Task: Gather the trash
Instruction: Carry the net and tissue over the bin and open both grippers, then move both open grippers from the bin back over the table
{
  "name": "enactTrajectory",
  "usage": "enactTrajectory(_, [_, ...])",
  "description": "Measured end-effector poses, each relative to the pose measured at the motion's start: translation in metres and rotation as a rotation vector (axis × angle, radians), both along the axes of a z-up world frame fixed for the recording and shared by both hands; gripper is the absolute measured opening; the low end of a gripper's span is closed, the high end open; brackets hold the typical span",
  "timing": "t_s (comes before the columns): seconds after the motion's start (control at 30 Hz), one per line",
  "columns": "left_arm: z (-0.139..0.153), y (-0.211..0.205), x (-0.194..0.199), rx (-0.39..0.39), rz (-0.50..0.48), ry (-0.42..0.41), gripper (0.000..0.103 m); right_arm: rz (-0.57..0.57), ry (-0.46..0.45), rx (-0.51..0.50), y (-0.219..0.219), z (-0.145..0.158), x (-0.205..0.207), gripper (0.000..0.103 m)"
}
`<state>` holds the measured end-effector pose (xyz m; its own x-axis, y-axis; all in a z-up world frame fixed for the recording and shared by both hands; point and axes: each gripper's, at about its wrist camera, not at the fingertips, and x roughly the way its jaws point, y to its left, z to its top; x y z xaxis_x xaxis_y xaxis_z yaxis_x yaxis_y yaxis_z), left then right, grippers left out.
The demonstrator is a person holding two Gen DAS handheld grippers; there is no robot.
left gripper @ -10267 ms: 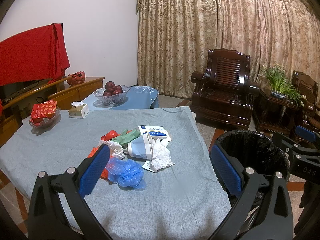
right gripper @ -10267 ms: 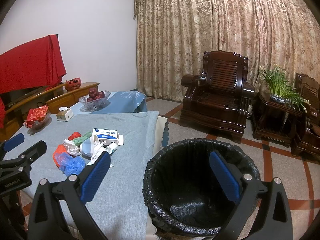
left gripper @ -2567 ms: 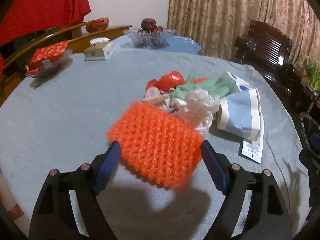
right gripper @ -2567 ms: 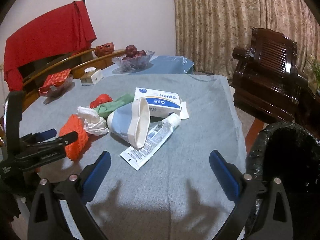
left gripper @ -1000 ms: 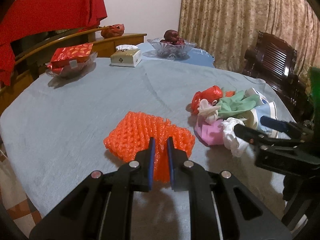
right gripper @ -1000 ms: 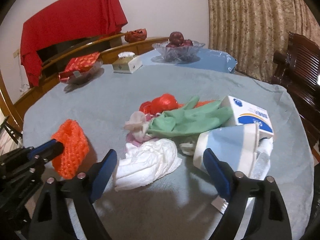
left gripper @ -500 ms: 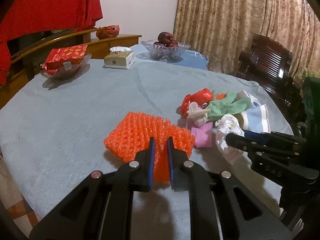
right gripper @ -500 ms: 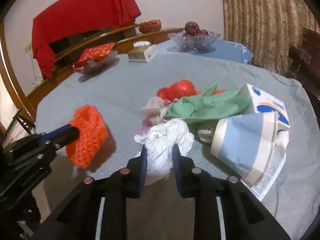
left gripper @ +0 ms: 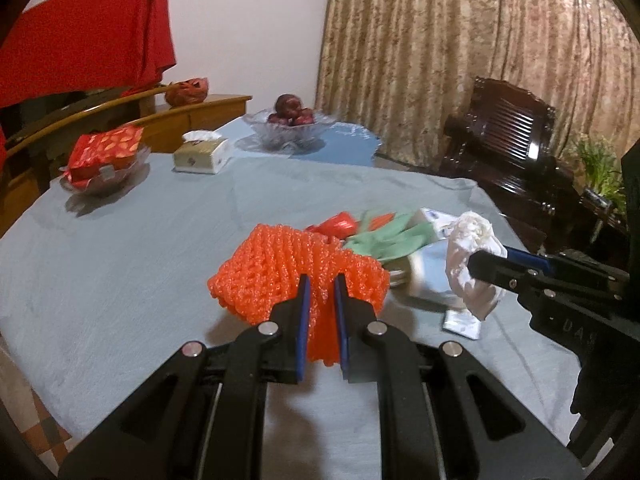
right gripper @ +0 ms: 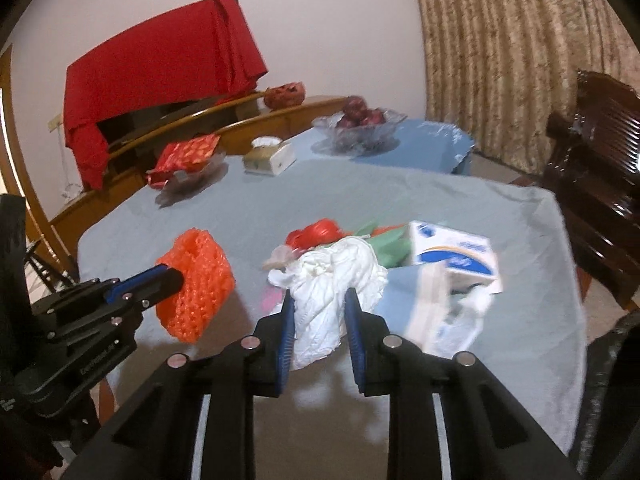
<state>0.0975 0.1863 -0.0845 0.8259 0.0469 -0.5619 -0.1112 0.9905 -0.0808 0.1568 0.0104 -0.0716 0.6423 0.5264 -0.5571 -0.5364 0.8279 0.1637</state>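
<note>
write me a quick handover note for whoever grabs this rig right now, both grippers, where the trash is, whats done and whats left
Left gripper: shut on the orange foam net, lifted off the table.
Right gripper: shut on the crumpled white tissue, also raised.
On the table, not yet picked: red wrapper, green glove, blue-and-white box, light blue paper cup lying on its side.
Done: two pieces gripped.
Left: no bin shows in these views; drop both pieces in it, then come back for the pile. Leave the tissue box and fruit bowl.
</note>
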Motion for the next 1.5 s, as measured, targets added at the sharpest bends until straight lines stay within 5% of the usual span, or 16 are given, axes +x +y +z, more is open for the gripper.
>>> enactTrajectory(0.83, [0.025,-0.201,0.026,-0.03,-0.406,-0.029,0.011,-0.371,-0.069,0.015,-0.209,0.03,-0.033,0.024])
enactTrajectory(1.2, [0.019,-0.295,0.033,-0.034,-0.591,-0.01,0.011,-0.569,-0.051,-0.001,-0.311,0.016,-0.063,0.024])
enactTrajectory(1.5, [0.005,-0.361,0.043,-0.02,-0.694,0.026,0.011,-0.655,-0.019,-0.017,-0.353,-0.001,-0.076,0.024])
